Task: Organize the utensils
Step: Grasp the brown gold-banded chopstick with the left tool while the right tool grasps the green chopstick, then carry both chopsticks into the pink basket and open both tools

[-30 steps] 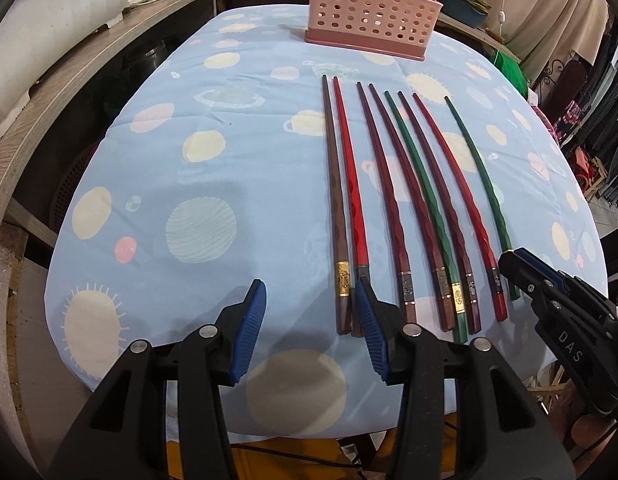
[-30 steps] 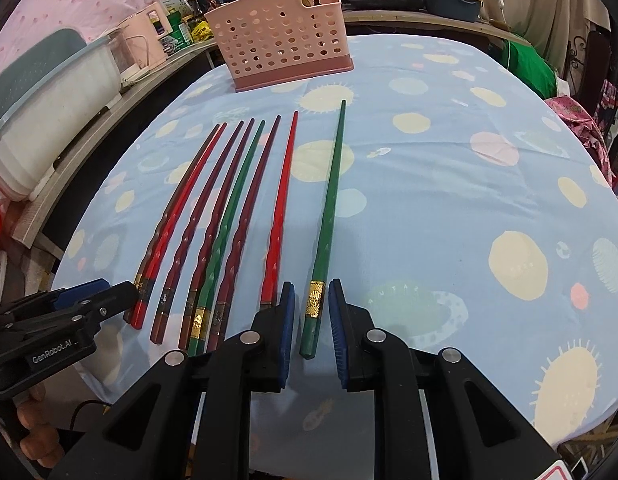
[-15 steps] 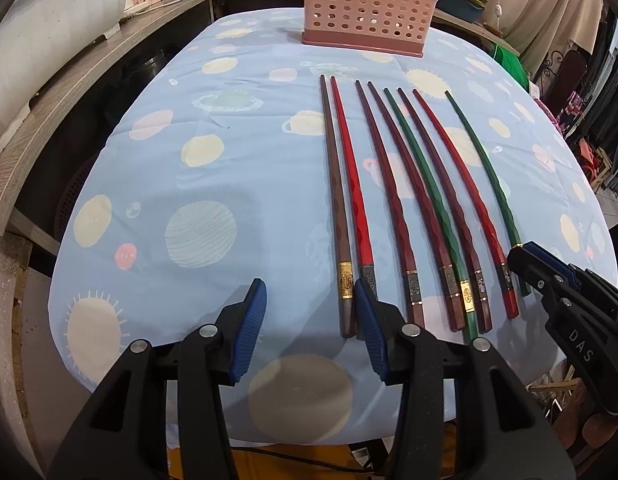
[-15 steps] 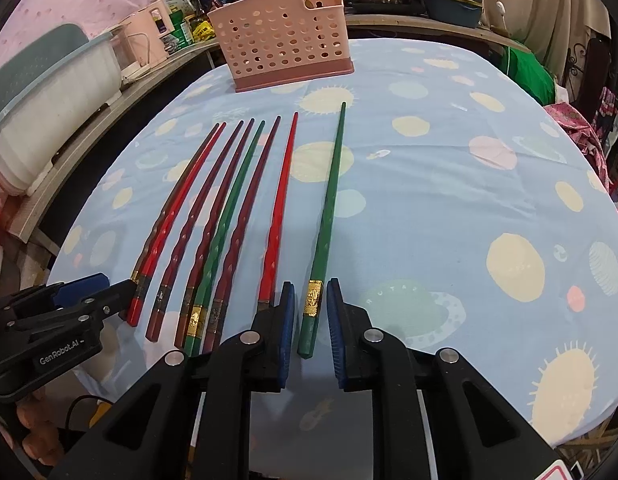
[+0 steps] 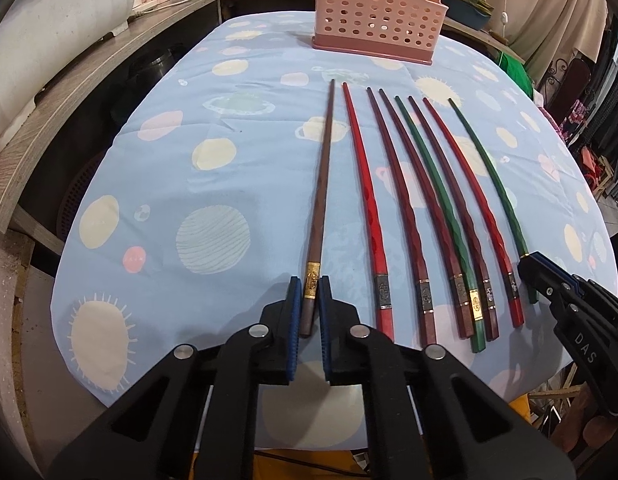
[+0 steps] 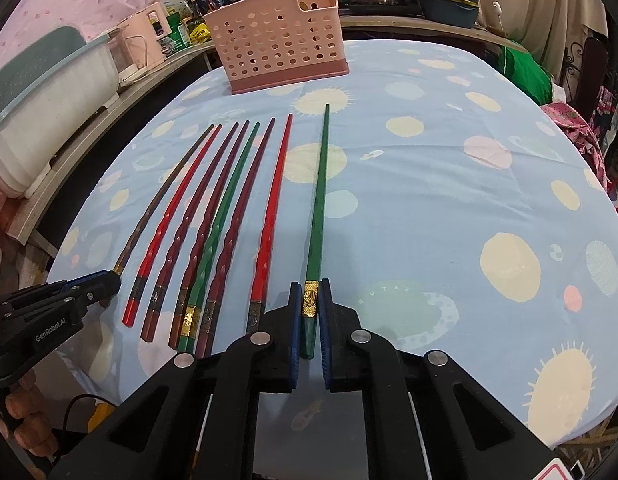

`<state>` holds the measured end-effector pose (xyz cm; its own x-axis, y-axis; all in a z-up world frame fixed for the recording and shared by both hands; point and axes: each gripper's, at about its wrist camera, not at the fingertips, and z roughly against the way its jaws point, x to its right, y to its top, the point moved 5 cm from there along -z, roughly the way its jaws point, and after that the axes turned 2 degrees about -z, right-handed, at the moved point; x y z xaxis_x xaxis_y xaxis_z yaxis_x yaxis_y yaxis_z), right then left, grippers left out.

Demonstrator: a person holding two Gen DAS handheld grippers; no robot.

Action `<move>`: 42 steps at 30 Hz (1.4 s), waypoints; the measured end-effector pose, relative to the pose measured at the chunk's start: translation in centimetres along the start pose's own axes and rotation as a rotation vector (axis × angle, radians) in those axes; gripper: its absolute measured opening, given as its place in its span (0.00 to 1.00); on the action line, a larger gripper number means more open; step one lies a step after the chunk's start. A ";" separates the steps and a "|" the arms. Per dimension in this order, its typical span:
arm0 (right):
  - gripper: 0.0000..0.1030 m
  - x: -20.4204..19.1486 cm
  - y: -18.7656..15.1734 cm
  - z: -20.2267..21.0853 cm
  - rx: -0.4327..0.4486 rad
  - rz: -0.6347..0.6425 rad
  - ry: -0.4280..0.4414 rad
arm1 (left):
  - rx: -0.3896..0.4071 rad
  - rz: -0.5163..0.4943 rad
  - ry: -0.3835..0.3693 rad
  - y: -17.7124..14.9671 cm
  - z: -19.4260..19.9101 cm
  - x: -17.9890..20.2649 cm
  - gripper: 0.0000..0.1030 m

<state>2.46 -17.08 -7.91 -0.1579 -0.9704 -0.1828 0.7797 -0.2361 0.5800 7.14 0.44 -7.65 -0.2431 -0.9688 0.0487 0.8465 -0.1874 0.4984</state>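
My left claw (image 5: 310, 300) pinches the brown chopstick (image 5: 323, 192); my right claw (image 6: 311, 312) pinches the green one (image 6: 319, 200). Grasp step done, I judge. Next: lift both toward the basket (image 6: 277, 56) far ahead.

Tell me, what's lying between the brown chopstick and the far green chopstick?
Six chopsticks: red, three maroon, one green, another red, shown in the left wrist view.
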 end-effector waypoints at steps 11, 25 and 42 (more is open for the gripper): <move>0.07 0.7 1.4 1.5 0.043 -0.026 0.005 | 0.005 0.013 -0.014 0.9 0.9 -0.3 0.07; 0.07 2.7 8.8 6.7 0.233 -0.074 0.026 | 0.143 0.041 -0.023 7.5 5.4 -1.0 0.07; 0.07 4.3 20.4 9.4 0.411 -0.146 0.089 | 0.391 0.067 -0.038 20.8 11.8 -1.3 0.07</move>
<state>11.98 -26.55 10.58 -0.1811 -0.9215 -0.3435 0.4442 -0.3883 0.8074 19.45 -0.31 12.89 -0.2176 -0.9685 0.1207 0.6188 -0.0413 0.7844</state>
